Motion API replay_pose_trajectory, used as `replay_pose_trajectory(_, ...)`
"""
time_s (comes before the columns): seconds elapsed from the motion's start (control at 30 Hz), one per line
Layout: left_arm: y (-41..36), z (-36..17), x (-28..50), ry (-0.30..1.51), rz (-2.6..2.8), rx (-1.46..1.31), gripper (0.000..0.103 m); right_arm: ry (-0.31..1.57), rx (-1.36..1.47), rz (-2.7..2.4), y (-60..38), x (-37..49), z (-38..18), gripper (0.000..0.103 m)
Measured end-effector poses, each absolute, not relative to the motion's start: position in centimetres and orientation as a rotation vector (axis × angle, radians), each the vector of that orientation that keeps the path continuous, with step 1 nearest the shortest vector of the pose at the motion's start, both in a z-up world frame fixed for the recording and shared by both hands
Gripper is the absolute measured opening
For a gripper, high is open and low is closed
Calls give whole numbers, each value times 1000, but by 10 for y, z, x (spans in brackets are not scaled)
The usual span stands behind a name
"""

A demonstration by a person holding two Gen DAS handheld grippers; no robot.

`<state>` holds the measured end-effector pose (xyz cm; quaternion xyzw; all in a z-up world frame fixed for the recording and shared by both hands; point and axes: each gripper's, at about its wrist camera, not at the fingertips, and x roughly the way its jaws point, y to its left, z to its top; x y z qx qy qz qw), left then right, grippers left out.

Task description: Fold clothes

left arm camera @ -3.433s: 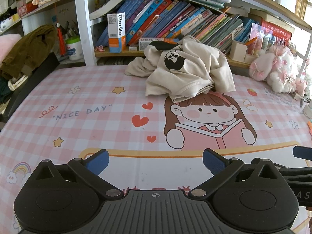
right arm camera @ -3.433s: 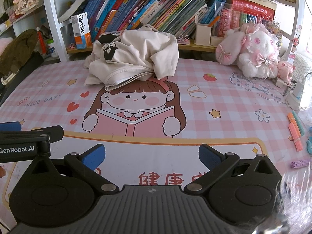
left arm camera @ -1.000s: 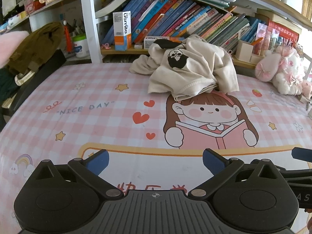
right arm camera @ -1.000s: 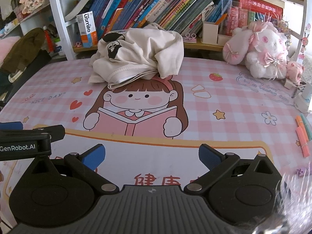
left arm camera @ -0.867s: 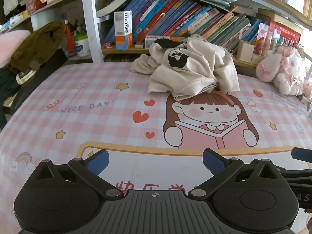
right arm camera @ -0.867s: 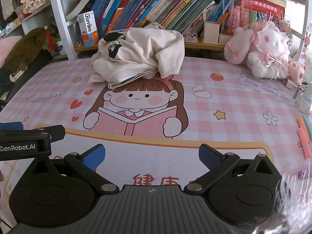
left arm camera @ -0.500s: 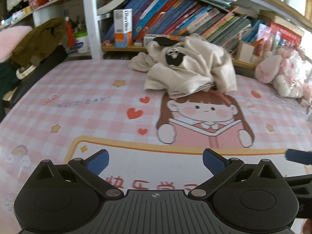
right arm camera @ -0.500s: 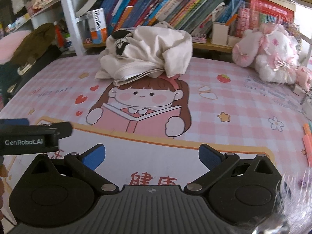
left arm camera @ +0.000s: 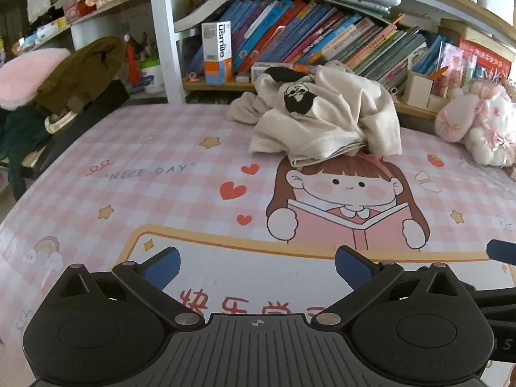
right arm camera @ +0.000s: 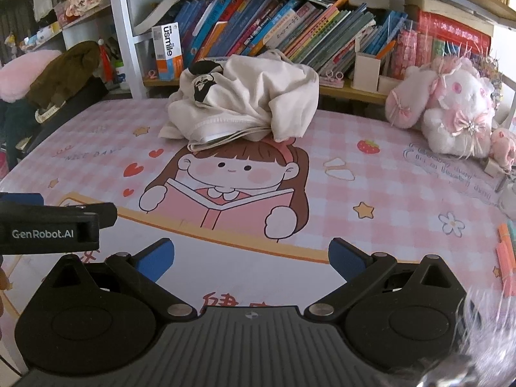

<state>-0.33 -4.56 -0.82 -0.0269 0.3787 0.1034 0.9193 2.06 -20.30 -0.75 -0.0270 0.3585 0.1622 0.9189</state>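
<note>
One "usmile" box (left arm camera: 216, 52) behind garment (left arm camera: 325, 122).

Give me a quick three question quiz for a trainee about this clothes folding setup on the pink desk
1. True or false: the cream garment lies folded flat.
2. How do the jaws of the left gripper and right gripper stand?
A. both open and empty
B. both shut on cloth
3. Which soft toy sits on the pink desk mat to the right of the garment?

Key: 1 false, it is a crumpled heap. 2 A. 3 the pink and white plush rabbit.
</note>
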Motion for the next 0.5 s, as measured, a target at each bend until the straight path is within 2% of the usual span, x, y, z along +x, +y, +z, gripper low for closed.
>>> replay_pose_trajectory(0.5, -58, -7, 3, 753, 198, -77, 103, 724, -25, 336, -222, 31, -8, 101)
